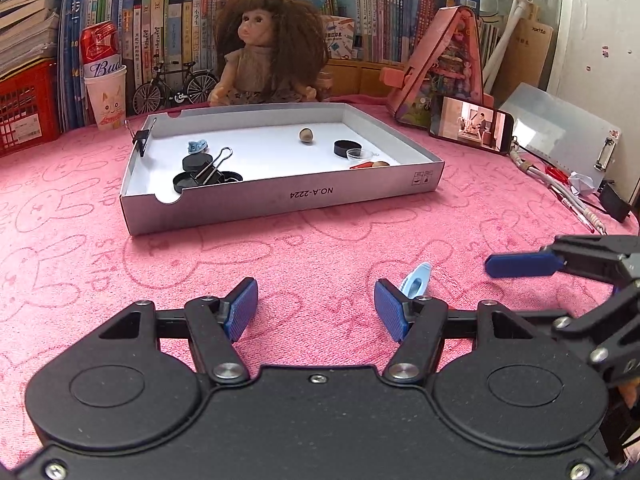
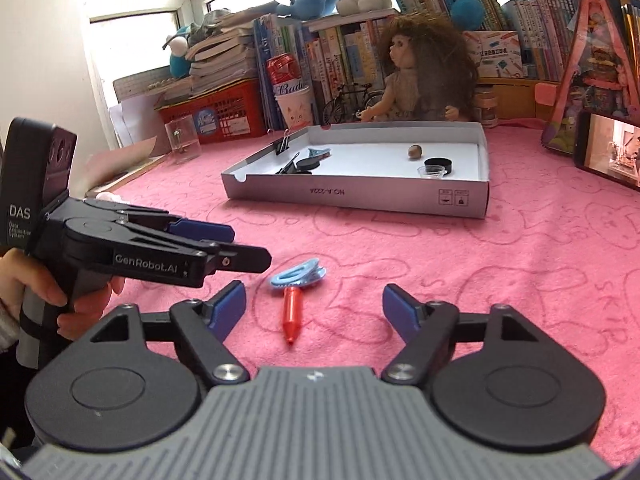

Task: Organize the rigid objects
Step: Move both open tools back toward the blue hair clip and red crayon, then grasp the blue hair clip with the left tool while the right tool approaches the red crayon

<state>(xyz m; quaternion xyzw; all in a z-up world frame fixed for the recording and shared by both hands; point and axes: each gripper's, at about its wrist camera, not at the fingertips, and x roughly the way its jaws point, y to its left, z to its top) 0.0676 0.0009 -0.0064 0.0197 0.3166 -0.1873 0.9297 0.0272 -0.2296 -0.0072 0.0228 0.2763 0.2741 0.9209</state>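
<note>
Both the left claw (image 1: 316,310) and the right claw (image 2: 314,308) stood open, and only the right wrist view showed the small red plastic cone (image 2: 293,314) touching the light blue plastic clip (image 2: 298,276).

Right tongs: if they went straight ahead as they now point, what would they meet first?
Probably the red cap lying between the open right tongs, then the blue clip touching its far end; depth is uncertain.
</note>
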